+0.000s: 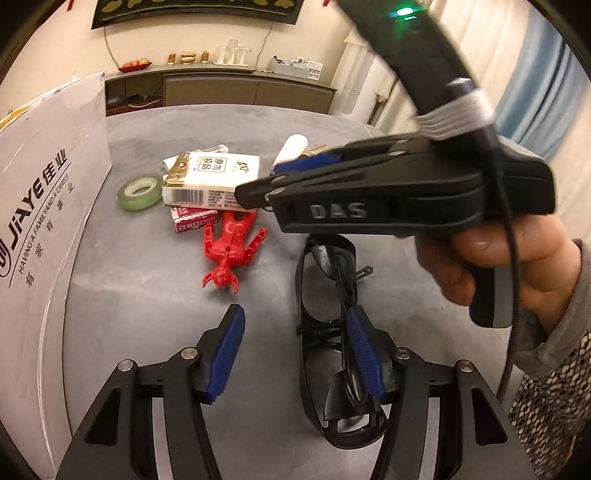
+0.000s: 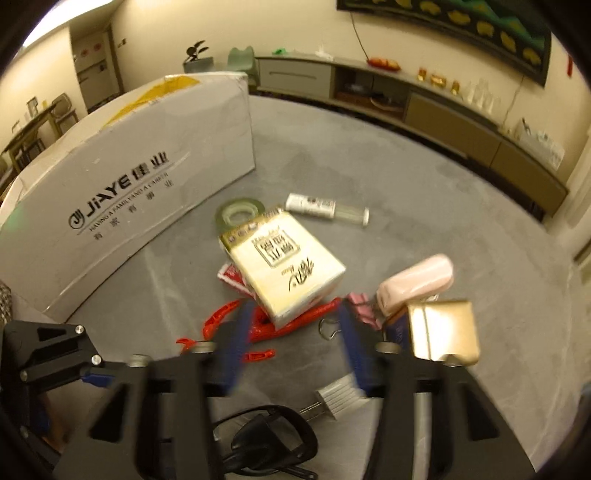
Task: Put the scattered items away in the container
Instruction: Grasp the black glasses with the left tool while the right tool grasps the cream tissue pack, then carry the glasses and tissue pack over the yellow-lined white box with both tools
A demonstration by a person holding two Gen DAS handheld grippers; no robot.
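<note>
Sunglasses [image 1: 325,332], folded, lie near on the counter [image 1: 147,314], right of a red toy [image 1: 231,251]; left gripper [image 1: 295,354] jaws spread. Probably light, fragile: grip the frame.

A home living room is indicated: a long low sideboard [image 2: 424,107] set along the wall, decorated with ornaments [image 1: 188,57], a wall hanging [image 2: 461,26] mounted above, curtains [image 1: 532,96] seen beside.

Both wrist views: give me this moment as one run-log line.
left gripper: open, empty, over sunglasses | right gripper: open, empty, above red toy | box: beside pile | items: on table
</note>
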